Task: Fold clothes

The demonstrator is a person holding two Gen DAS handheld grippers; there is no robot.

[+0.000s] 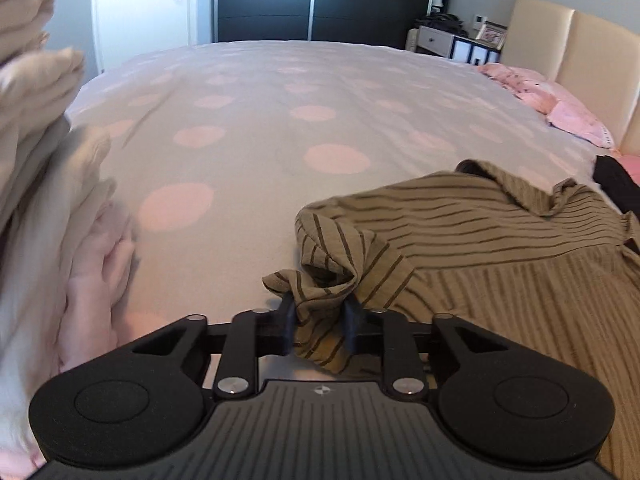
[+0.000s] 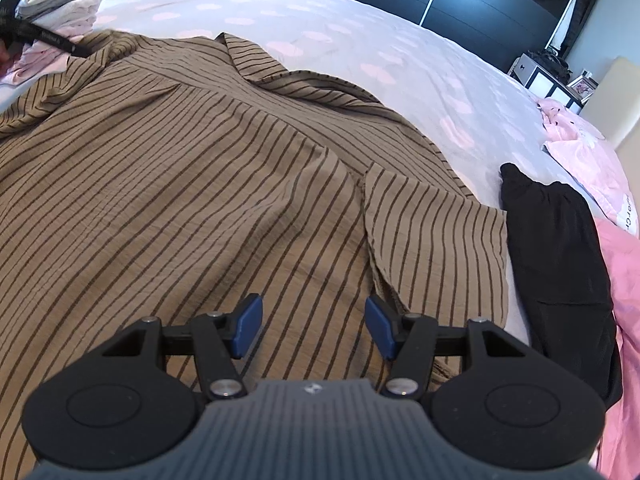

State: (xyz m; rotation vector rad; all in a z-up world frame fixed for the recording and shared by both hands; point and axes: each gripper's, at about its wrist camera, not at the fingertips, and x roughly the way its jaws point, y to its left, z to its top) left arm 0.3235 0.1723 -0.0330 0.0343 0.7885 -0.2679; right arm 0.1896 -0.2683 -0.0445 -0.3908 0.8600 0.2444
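A tan shirt with dark stripes (image 2: 200,184) lies spread on the bed, collar toward the far side. In the left wrist view the same striped shirt (image 1: 500,248) lies to the right, and its bunched sleeve end sits between the fingers of my left gripper (image 1: 320,312), which is shut on that fabric. My right gripper (image 2: 314,320) hovers over the shirt's lower body near the right sleeve (image 2: 436,232), jaws open with nothing between the blue pads (image 2: 248,320).
The bed cover (image 1: 280,120) is white with pink spots. A stack of folded pale clothes (image 1: 48,160) stands at the left. A black garment (image 2: 556,248) and pink bedding (image 2: 592,164) lie to the right. A dark wardrobe (image 1: 320,0) stands beyond the bed.
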